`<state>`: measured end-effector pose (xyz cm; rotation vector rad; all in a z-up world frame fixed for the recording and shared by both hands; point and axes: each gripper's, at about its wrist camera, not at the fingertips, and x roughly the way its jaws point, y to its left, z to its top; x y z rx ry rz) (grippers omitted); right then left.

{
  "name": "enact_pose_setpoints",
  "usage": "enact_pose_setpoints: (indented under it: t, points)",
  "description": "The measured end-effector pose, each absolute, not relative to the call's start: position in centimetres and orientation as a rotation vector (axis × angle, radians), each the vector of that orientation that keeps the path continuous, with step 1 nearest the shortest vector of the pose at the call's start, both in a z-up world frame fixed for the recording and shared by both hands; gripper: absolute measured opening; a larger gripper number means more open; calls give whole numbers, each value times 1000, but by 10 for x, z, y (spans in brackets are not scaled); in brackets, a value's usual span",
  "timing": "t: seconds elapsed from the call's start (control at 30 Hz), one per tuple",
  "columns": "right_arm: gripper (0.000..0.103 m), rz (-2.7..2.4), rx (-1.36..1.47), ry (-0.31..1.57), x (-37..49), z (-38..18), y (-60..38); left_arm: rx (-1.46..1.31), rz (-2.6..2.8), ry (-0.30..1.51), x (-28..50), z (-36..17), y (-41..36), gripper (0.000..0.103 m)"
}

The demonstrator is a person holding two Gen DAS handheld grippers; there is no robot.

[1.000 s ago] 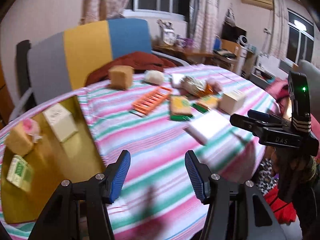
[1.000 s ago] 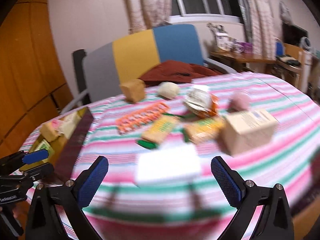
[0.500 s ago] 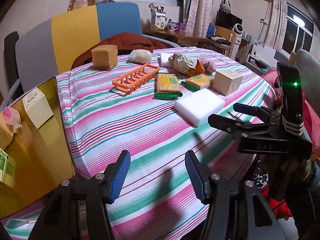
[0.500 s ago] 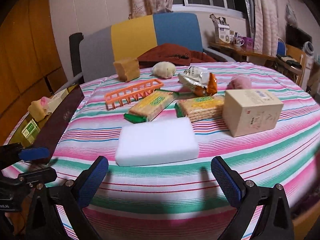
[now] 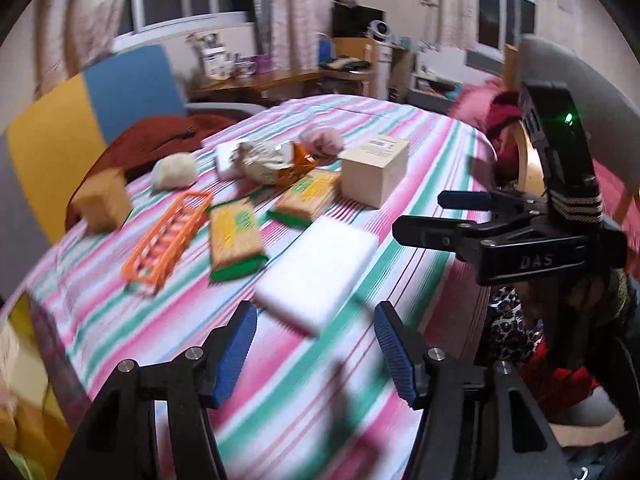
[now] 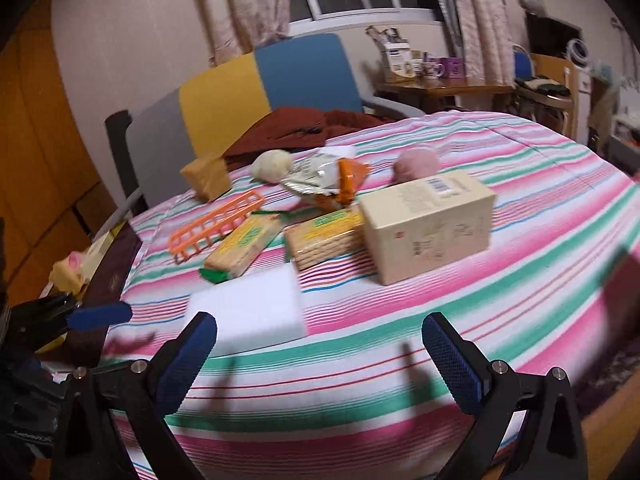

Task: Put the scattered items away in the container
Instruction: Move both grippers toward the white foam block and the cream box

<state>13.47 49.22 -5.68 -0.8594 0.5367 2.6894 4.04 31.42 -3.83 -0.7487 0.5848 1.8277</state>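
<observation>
A round table under a pink, green and white striped cloth point(image 6: 520, 280) fills the middle of both views, with one chair point(image 6: 248, 92) in grey, yellow and blue panels behind it at upper left. One container point(image 6: 108, 276), a shallow box with a dark outer wall and a golden inside, sits at the left edge of the table; in the left wrist view only a blurred yellow corner point(image 5: 24, 380) of it shows at lower left. Small items already lie in it, too blurred to count.

The two grippers hold nothing. The left gripper point(image 5: 316, 344) at the bottom of its own view has its blue pads spread apart above the cloth; the right gripper point(image 6: 320, 356) at the bottom of its view is spread wider still.

Scattered across the centre are one cream box point(image 6: 428, 226) with a barcode, one white foam block point(image 6: 248, 310) nearest the grippers, two yellow biscuit packs with green ends point(image 6: 240, 246) point(image 6: 326, 238), one orange plastic rack point(image 6: 216, 226), one tan cube point(image 6: 206, 176), one crumpled silver and orange wrapper point(image 6: 328, 180), one pale round lump point(image 6: 272, 164) and one pink fuzzy ball point(image 6: 416, 162). The foam block is plain, flat and rectangular, lying just ahead of both grippers and touched by neither.
</observation>
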Motion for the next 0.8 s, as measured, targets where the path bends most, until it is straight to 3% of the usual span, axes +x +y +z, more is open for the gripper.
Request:
enact_pose_setpoints:
  t: [0.33,0.8]
  points:
    - [103,2721,-721,628,150,-26,523,-735,1659,750,28,-46,363,63]
    - [103,2767,-683,711,153,-27,539,-753,1563,896,24,-68,393,65]
